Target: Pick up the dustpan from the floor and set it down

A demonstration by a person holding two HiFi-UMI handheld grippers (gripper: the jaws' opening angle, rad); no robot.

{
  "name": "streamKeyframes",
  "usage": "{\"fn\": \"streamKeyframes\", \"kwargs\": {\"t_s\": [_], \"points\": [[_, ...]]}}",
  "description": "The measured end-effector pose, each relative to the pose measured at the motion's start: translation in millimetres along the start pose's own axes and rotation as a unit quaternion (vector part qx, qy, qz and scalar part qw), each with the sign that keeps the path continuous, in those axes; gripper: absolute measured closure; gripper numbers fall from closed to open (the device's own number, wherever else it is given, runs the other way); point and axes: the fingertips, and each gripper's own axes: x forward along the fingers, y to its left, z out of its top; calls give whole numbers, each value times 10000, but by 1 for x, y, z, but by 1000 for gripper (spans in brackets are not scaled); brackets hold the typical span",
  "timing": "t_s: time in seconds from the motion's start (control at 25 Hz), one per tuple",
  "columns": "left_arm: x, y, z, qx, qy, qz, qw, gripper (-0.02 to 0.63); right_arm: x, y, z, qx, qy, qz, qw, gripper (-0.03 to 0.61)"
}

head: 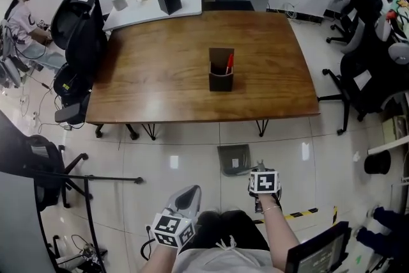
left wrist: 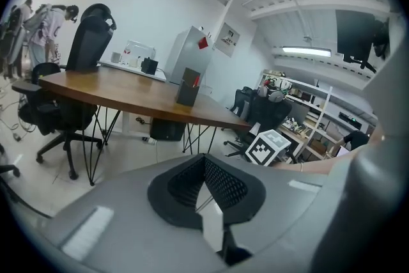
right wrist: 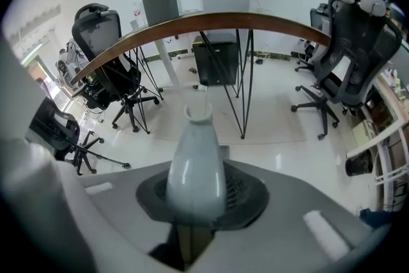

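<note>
Head view puts the dustpan (head: 234,158) flat on the pale tiled floor (head: 172,153), just in front of the near edge of the wooden bench (head: 160,73). I judge the task to be at its approach step, with the pick-up not yet made. My right gripper (head: 259,169) hangs just beside the dustpan's right-hand edge, tilted steeply down; from up here I cannot tell whether it touches. Right gripper view shows its jaws nearly together and clamped on a pale tapered piece (right wrist: 195,169), glossy, with a small notched ring at its far tip. It looks like a handle, though I cannot say of what, and it hides most of the floor ahead. My left gripper (left wrist: 204,166) sits low at the left, well apart from the dustpan, jaws closed together on nothing and aimed toward the bench legs. Next, as I read it, one gripper needs free, parted jaws brought down over a rim of the dustpan. The left is the empty one, so it would have to open and cross over, or the right must first shed its load. A thin wall on smooth tile may slide away from a clumsy pinch.
</note>
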Motion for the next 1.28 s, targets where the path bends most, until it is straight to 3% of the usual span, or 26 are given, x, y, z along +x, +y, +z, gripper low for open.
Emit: {"fn": "streamKeyframes", "kwargs": {"t_s": [0.12, 0.16, 0.2, 0.32, 0.68, 0.76, 0.88, 1.0, 1.16, 1.28], "points": [[-1, -10, 9, -18, -54, -86, 9999, 600, -1, 7, -5, -115, -9, 132, 9998, 459], [-4, -12, 12, 1, -54, -109, 9999, 600, 1, 12, -7, -76, -10, 312, 9995, 362], [-7, -13, 15, 16, -46, -120, 9999, 600, 1, 16, -8, -27, -38, 444, 9990, 222], [-22, -13, 25, -16, -7, -85, 10000, 600, -10, 17, -1, -150, -269, 351, 9989, -5], [-79, -30, 68, 62, -89, -176, 9998, 600, -144, 36, 36, -456, -1169, 215, 9919, -3], [-89, -40, 78, 183, -228, -233, 9993, 600, -188, 44, 44, -571, -1646, 258, 9844, 32], [-101, -65, 88, 258, -511, -281, 9980, 600, -254, 47, 50, -601, -2416, 365, 9678, 212], [-126, -107, 80, 386, -753, -340, 9958, 600, -314, 34, 31, -663, -3022, 255, 9506, 554], [-172, -166, 41, 653, -966, -255, 9929, 600, -382, 25, -28, -820, -3508, 697, 9303, 578], [-216, -202, 10, 621, -1026, -101, 9927, 600, -431, 18, -78, -886, -3689, 824, 9216, 578]]}}
